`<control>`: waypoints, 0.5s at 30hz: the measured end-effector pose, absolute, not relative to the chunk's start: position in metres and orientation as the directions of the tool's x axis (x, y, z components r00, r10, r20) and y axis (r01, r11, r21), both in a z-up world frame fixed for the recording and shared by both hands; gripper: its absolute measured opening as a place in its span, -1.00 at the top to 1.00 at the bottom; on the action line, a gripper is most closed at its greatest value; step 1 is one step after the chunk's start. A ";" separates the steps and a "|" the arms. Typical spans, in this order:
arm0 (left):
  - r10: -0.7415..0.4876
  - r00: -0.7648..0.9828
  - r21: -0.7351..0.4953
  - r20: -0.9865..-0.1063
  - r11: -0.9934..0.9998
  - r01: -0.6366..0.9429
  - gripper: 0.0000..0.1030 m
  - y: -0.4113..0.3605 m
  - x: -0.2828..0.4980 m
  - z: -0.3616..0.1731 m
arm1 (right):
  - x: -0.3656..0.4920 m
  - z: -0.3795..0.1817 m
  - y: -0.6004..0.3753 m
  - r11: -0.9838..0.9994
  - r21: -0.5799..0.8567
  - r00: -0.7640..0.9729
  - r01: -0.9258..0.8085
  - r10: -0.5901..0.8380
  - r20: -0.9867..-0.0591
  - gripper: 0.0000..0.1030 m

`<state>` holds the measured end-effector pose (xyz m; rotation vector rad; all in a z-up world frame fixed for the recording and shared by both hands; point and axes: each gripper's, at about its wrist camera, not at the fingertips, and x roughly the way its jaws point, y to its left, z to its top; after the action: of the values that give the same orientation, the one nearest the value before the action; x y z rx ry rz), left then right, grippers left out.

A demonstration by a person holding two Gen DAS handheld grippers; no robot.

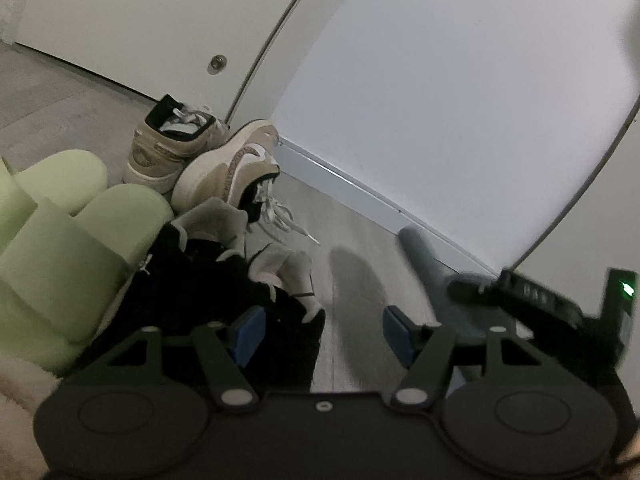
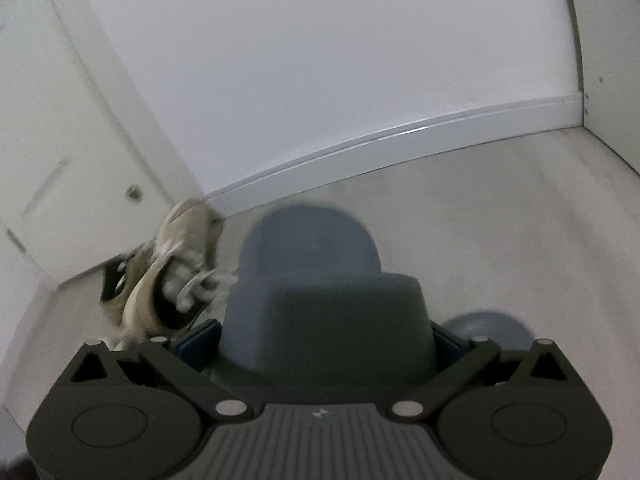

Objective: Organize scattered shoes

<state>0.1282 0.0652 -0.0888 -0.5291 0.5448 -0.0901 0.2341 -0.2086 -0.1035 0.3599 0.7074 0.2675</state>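
Tan sneakers [image 1: 224,168], green slippers [image 1: 60,240] and black shoes [image 1: 200,280] crowd the floor [image 1: 360,240] by the wall [image 1: 440,100]. The left gripper [image 1: 316,334] has its fingers spread and empty. The right gripper [image 2: 326,334] pinches a blue-grey slipper [image 2: 320,280] between its fingers.

Your left gripper [image 1: 320,330] is wide open over bare floor [image 1: 360,280], w/ black shoe [image 1: 192,280] by its left pad, green slippers [image 1: 68,240] further left, tan sneakers [image 1: 200,156] near wall [image 1: 460,100].

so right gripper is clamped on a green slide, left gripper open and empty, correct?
Not quite: the slide in the right gripper is blue-grey, not green, as the right wrist view shows. The green slides lie untouched on the floor in the left wrist view. The left gripper is open and empty.
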 end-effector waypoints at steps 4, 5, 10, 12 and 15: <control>-0.210 0.864 -0.508 -0.457 0.859 -0.060 -0.29 0.068 0.122 -0.087 | 0.213 -0.118 -0.180 0.927 0.358 0.741 -0.112 0.318 -0.591 -0.94; -0.209 0.866 -0.510 -0.455 0.858 -0.061 -0.29 0.068 0.121 -0.087 | 0.213 -0.122 -0.175 0.935 0.338 0.734 -0.111 0.306 -0.606 -0.93; -0.200 0.870 -0.517 -0.451 0.853 -0.072 -0.29 0.071 0.120 -0.086 | 0.213 -0.145 -0.148 0.980 0.166 0.728 -0.108 0.191 -0.658 -0.93; -0.199 0.868 -0.512 -0.455 0.856 -0.073 -0.29 0.070 0.121 -0.087 | 0.216 -0.151 -0.139 0.985 0.127 0.729 -0.118 0.172 -0.662 -0.93; -0.198 0.866 -0.510 -0.460 0.857 -0.074 -0.29 0.069 0.122 -0.087 | 0.214 -0.159 -0.134 0.986 0.086 0.723 -0.143 0.163 -0.671 -0.94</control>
<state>0.1217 0.0691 -0.0868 -0.5438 0.5265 -0.0684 0.2136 -0.1335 -0.1591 0.0287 0.7439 0.1688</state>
